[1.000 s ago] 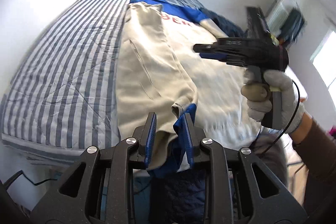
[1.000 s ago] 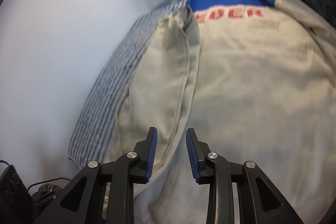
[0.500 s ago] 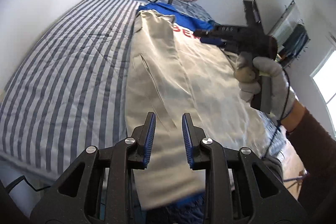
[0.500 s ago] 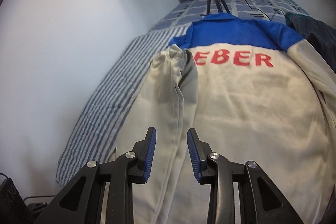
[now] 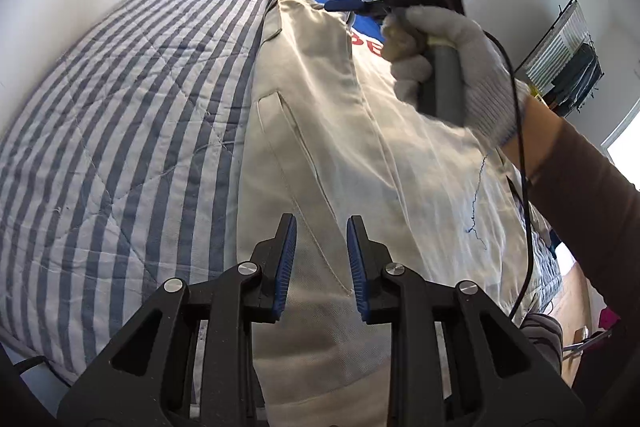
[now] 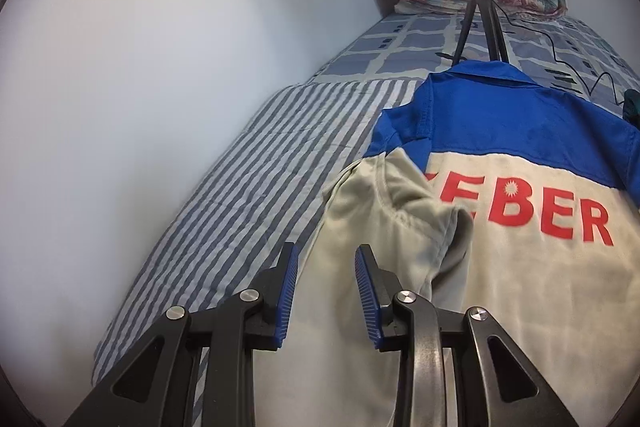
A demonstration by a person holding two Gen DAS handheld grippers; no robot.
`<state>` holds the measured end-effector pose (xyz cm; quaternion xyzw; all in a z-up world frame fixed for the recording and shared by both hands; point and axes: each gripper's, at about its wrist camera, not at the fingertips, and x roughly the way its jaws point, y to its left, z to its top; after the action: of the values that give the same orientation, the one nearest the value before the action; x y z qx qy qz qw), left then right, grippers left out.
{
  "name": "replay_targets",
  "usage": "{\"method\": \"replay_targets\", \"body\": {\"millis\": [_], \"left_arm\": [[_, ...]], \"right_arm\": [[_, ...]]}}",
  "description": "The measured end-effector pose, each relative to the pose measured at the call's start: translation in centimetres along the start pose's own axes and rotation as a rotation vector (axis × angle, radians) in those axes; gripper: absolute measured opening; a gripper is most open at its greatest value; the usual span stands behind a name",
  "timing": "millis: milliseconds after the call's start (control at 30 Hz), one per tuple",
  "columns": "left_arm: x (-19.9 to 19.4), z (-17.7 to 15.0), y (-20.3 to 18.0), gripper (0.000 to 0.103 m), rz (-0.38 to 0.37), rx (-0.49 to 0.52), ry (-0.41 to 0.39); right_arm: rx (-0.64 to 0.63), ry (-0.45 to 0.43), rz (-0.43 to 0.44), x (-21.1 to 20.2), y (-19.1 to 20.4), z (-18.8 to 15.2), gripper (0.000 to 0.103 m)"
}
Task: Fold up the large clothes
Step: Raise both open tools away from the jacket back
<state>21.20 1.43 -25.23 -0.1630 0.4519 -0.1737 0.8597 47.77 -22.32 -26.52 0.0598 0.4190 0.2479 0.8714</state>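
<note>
Both black grippers with blue pads, left gripper (image 5: 320,263) and right gripper (image 6: 326,297), are hovering with jaws apart, empty, over the beige-and-blue cotton work jacket (image 6: 520,267), which is lying on the striped bedspread (image 5: 120,147) at nine o'clock.

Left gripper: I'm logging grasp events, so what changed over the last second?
The left gripper let go of the beige-and-blue work jacket's blue-lined hem corner and now hangs open above it. The right gripper, open throughout, travelled toward the blue collar end. The jacket stayed on the striped quilt, its side folded in.
</note>
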Motion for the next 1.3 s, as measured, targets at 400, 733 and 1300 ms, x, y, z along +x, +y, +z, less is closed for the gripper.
{"method": "replay_targets", "body": {"millis": [400,733,1300], "left_arm": [[3.6,-2.1,-0.3,0.026,0.093,0.099,0.128],[-1.0,-3.0,-0.7,0.026,-0.004,0.081,0.060],[-2.9,-10.3,-3.5,0.026,0.108,0.213,0.065]], "right_arm": [[-0.011,0.108,-0.215,5.2,-4.9,-1.2,0.015],[-0.229,0.159,0.022,-1.1,3.8,-6.2,0.019],[-0.137,0.286,0.021,-2.2,6.8,-14.7,0.020]]}}
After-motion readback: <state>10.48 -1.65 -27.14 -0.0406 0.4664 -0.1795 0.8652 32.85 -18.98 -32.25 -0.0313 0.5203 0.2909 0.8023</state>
